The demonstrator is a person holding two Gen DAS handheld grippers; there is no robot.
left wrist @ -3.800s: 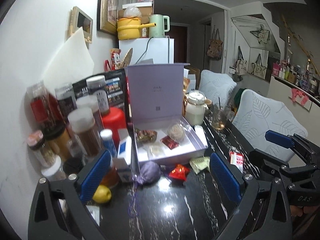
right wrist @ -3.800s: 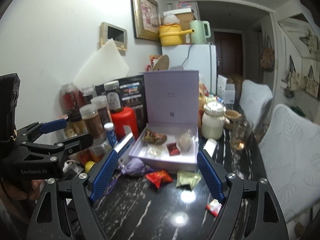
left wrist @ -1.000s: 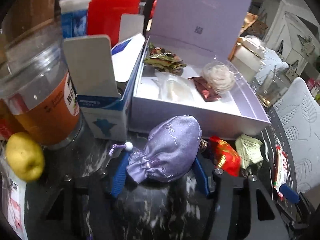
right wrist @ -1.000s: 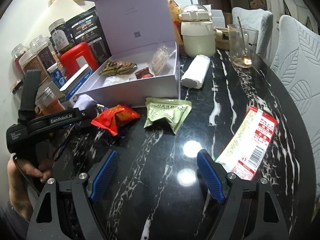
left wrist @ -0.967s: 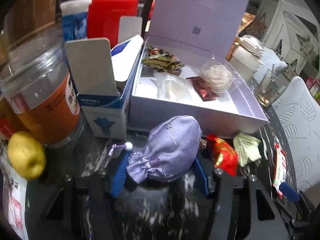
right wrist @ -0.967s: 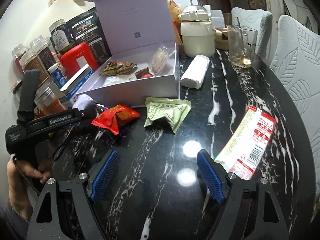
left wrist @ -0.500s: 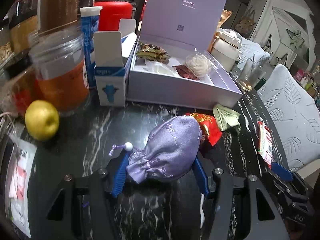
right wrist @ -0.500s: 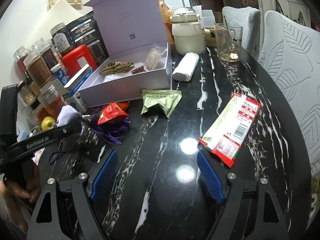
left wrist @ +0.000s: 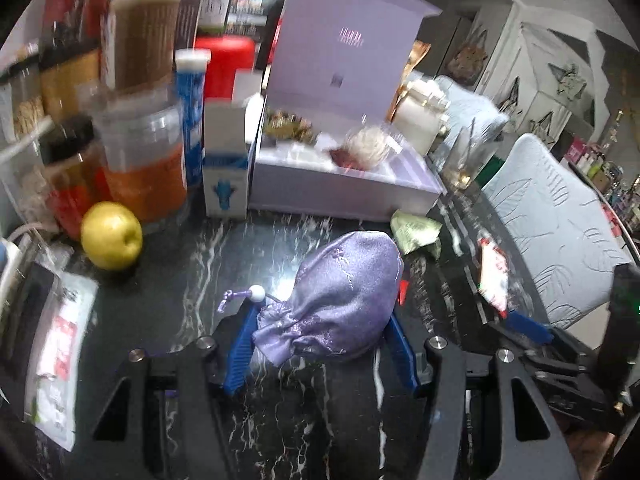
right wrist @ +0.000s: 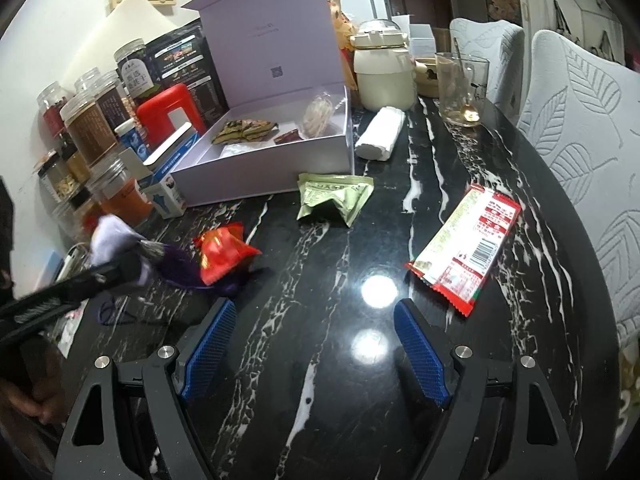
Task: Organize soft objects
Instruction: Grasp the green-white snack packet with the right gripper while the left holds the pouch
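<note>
Lilac satin pouch (left wrist: 340, 300) clamped in left hand-held gripper (left wrist: 320, 344); right hand-held gripper (right wrist: 316, 344) released.

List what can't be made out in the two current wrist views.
- Left wrist view: the purple pouch in the left gripper hides most of the red packet and the tabletop under it.
- Left wrist view: motion blur smears the jar labels and the lavender box contents.
- Right wrist view: the left gripper is blurred and cut off by the left edge.
- Right wrist view: print on the green packet is too small to read.
</note>
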